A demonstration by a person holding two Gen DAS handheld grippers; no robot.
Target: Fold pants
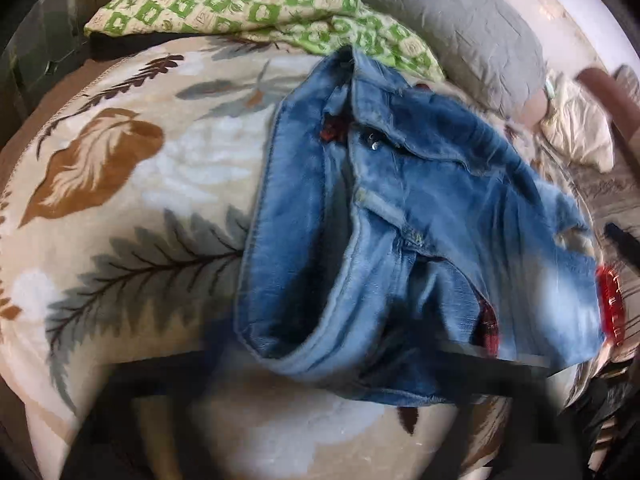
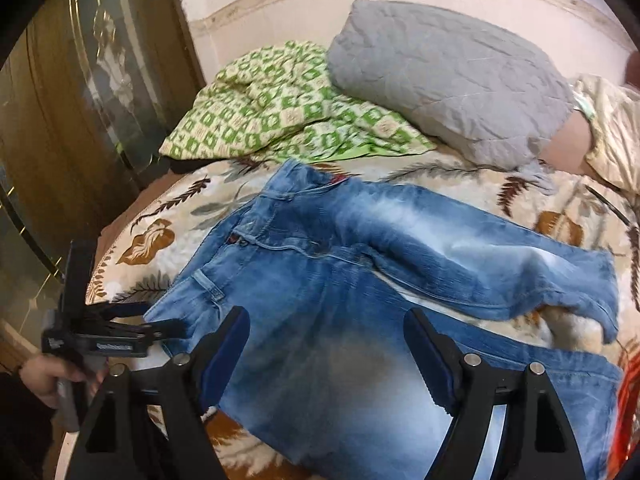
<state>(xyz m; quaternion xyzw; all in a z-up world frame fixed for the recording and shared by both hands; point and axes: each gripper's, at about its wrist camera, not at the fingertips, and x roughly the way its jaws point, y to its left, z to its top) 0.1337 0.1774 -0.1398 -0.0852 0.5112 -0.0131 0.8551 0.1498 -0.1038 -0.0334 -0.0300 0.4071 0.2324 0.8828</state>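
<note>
Light blue jeans point(image 2: 360, 260) lie spread on a leaf-patterned blanket point(image 2: 160, 240), waist to the left and legs running right. In the right wrist view my left gripper point(image 2: 160, 318) sits at the waistband's near corner. Its jaws are partly apart with the denim edge between them, and a hand point(image 2: 48, 376) holds it. The left wrist view is smeared. It shows the open waistband and fly of the jeans point(image 1: 400, 200) close up, with dark blurred fingers point(image 1: 132, 392) along the bottom. My right gripper point(image 2: 328, 344) hovers open over the upper thigh of the jeans, nothing between its blue pads.
A green checked cloth point(image 2: 280, 108) and a grey quilted pillow point(image 2: 448, 80) lie behind the jeans near the wall. A cream cloth point(image 2: 612, 128) is at the far right. A wooden mirrored door point(image 2: 80, 100) stands beyond the bed's left edge. A red item point(image 1: 610, 312) lies past the jeans' legs.
</note>
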